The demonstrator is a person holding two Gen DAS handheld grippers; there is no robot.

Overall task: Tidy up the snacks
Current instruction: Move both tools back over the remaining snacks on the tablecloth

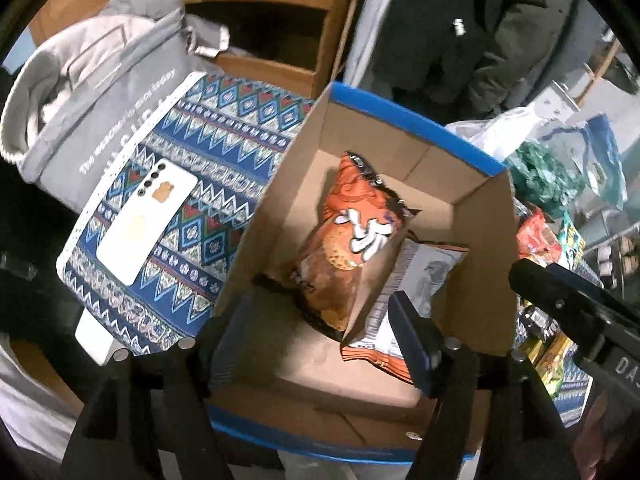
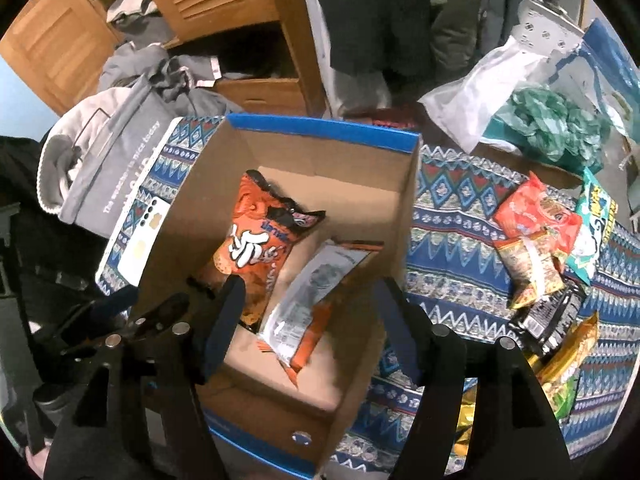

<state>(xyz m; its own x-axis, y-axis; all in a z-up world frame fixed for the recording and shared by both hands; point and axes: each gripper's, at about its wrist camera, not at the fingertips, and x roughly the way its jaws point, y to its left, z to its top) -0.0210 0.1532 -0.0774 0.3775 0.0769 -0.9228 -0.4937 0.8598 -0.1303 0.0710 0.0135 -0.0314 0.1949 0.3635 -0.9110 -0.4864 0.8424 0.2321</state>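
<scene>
Left gripper (image 1: 320, 340): jaws spread wide and empty, hanging over the near end of the open brown cardboard box with blue-taped rim (image 1: 412, 120).
Right gripper (image 2: 308, 340): jaws also well apart with nothing between them, pointing down into the same box (image 2: 320, 130).
Orange puffed snack bag with white lettering (image 1: 352, 236): lies on the box floor just ahead of the left gripper; by its look light, air-filled, crinkly and slick.
Flat silver-and-orange foil packet (image 2: 316, 300): rests beside the orange bag, directly below the right gripper, one end propped on the box wall.
Loose snack packets in red, green, black and yellow (image 2: 540, 248): on the blue patterned cloth (image 2: 448, 240), well off to the right gripper's right, outside the box.
Handling: contents probably crush easily, so a gentle pinch.
Hold: best at a crimped end seam, where the film is flat and less slippery.
White phone (image 1: 148, 220): to the left gripper's left, on the cloth.
</scene>
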